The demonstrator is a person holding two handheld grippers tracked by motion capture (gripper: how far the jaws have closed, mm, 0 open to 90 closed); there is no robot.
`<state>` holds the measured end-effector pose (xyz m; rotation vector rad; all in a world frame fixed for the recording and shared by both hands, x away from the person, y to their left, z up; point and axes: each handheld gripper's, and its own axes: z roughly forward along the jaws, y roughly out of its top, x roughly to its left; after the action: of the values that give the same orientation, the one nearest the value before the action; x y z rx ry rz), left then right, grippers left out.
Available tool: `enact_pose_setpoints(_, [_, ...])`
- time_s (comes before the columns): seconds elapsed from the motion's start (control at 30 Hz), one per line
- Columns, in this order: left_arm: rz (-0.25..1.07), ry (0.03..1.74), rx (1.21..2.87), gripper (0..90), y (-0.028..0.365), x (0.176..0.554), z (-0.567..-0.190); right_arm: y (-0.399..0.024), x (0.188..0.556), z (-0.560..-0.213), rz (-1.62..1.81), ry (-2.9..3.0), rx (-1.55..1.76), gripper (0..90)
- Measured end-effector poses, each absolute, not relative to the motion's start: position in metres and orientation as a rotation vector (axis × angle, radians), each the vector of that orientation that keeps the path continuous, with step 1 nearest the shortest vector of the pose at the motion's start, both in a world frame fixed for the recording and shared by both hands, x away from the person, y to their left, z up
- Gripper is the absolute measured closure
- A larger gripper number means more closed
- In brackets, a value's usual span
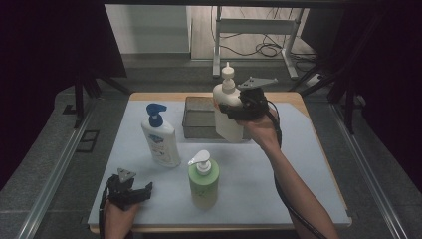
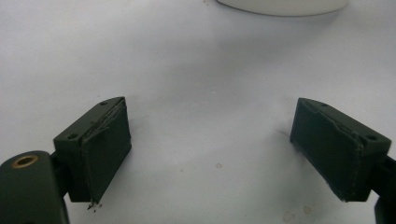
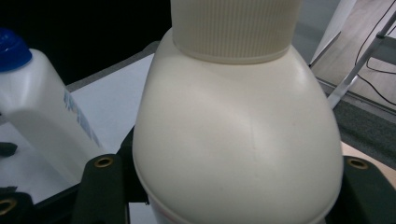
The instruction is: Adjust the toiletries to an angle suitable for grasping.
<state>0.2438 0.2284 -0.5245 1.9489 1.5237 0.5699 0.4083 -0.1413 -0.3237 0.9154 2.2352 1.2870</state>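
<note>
flanking the held cream bottle (image 1: 227, 107): wire basket (image 1: 199, 119), blue-capped bottle (image 1: 160, 135), green bottle (image 1: 203, 180)

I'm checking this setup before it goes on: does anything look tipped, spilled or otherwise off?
Nothing is spilled. The one bottle off the table is the cream bottle, held tilted in the right tongs by the wire basket. The blue-pump bottle and green bottle stand upright.
</note>
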Motion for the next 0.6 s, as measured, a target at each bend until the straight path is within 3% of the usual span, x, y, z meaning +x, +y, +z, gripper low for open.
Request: enact_pose_setpoints(0.6, [0.570,1.524,1.949,11.9,0.228,0.244,-0.525,-0.115,0.442,-0.336,1.285,2.209,0.963,39.0])
